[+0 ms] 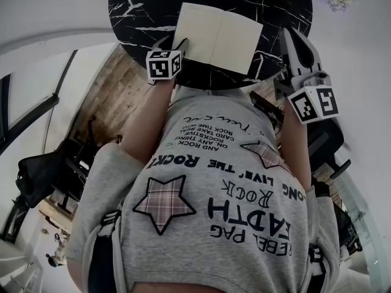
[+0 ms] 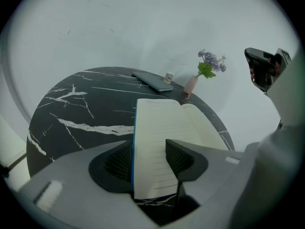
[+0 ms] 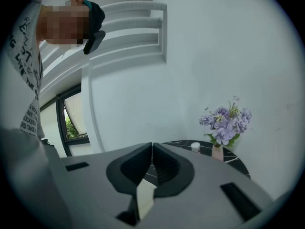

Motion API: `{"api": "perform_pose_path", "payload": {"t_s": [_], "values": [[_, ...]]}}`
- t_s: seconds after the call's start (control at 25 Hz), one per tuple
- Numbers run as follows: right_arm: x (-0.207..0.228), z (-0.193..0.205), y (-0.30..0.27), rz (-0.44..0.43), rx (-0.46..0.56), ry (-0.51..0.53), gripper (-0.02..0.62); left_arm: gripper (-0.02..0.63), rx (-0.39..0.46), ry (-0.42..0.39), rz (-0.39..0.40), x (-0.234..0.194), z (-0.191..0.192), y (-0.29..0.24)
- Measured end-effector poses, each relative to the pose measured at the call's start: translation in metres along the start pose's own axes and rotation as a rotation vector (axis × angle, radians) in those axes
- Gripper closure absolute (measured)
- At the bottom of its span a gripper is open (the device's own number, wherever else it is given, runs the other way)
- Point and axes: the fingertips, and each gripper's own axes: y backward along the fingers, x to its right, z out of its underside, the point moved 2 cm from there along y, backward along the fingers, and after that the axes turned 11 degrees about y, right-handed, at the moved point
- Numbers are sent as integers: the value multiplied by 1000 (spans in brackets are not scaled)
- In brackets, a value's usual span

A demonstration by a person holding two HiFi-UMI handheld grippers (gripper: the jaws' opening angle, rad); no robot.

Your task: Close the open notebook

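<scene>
The notebook (image 1: pixel 217 38) lies open with cream pages up on the round black marble table (image 1: pixel 137 14). My left gripper (image 1: pixel 174 44) is at its near left corner. In the left gripper view the jaws of the left gripper (image 2: pixel 148 144) stand wide open around that corner of the notebook (image 2: pixel 159 128): the blue cover edge runs beside the left pad (image 2: pixel 119 161), and the right pad (image 2: pixel 178 157) is over the lined page. My right gripper (image 1: pixel 288 35) hovers off the table's right edge, shut and empty (image 3: pixel 152 149); a pale strip shows below its jaws.
A small vase of purple flowers (image 2: pixel 209 67) stands at the table's far edge, with a little white jar (image 2: pixel 168 76) and a flat dark object (image 2: pixel 152 81) beside it. A dark chair (image 1: pixel 43 176) stands on the wooden floor at the left.
</scene>
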Motion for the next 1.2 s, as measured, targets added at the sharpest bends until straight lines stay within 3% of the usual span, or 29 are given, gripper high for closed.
{"api": "perform_pose_path", "payload": {"t_s": [0.52,0.72,0.76,0.84,1.0,1.2], "values": [[-6,1,-1,-22,0,2,581,445,-22,23,-115,-8,-3,-2],[-8,1,-1,-28,-3,5,581,505,-51,46,-111,-12,-5,0],[-8,1,-1,-28,-5,6,581,560,-54,46,-109,-12,-5,1],[-8,1,-1,-26,-7,7,581,591,-58,45,-101,-11,-5,1],[-8,1,0,-24,-7,11,581,597,-57,38,-100,-10,-3,1],[-11,2,1,-38,-10,12,581,595,-51,-29,-107,-8,-2,1]]}}
